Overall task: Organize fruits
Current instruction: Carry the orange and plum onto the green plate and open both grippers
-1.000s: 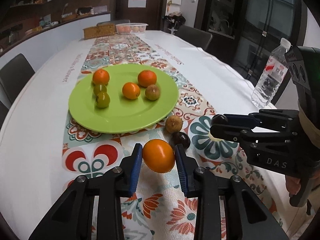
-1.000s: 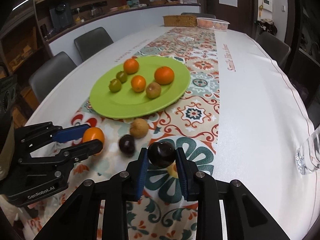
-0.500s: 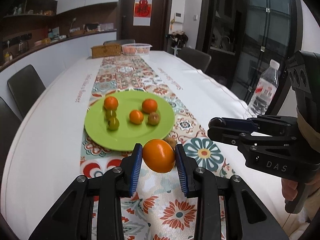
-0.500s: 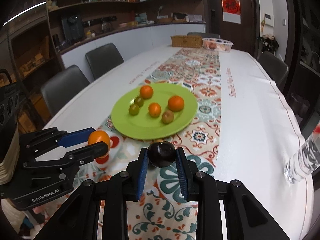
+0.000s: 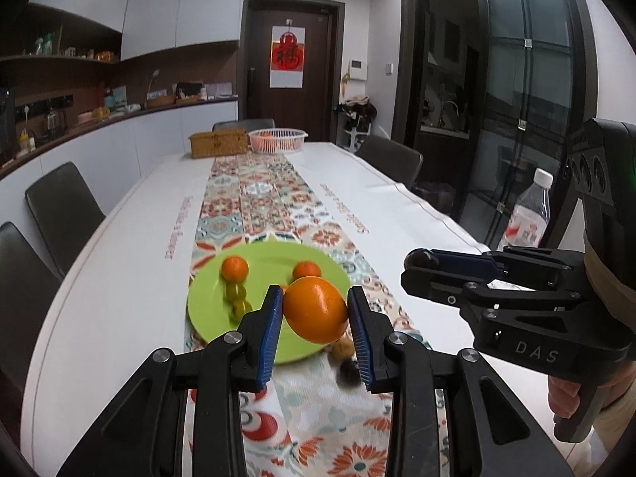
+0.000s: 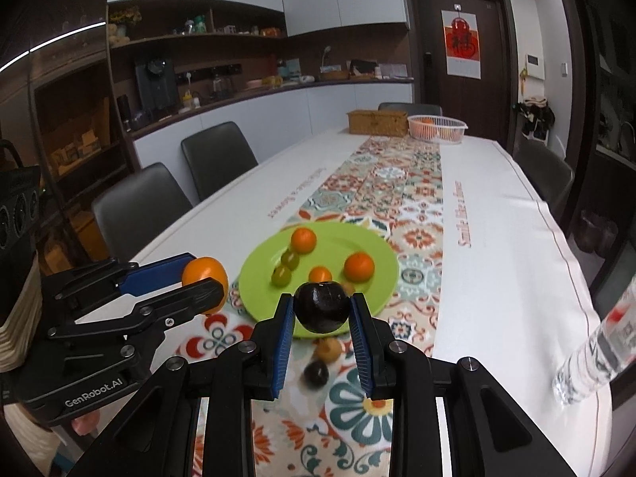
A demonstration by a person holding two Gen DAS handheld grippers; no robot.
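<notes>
Gripping an orange (image 5: 316, 309), the left hand-held gripper (image 5: 316, 320) hangs above the plate's (image 5: 206, 314) near edge.

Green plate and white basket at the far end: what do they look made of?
Green plate: probably plastic or melamine, given its uniform lime colour and soft sheen, though glazed ceramic is possible. White basket: likely moulded plastic, with thin slotted walls and orange fruit showing through.

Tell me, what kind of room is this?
Probably a home dining room opening onto a kitchen: a long table with chairs around it, a counter and shelves of kitchen things along the wall, and a plate of fruit.
</notes>
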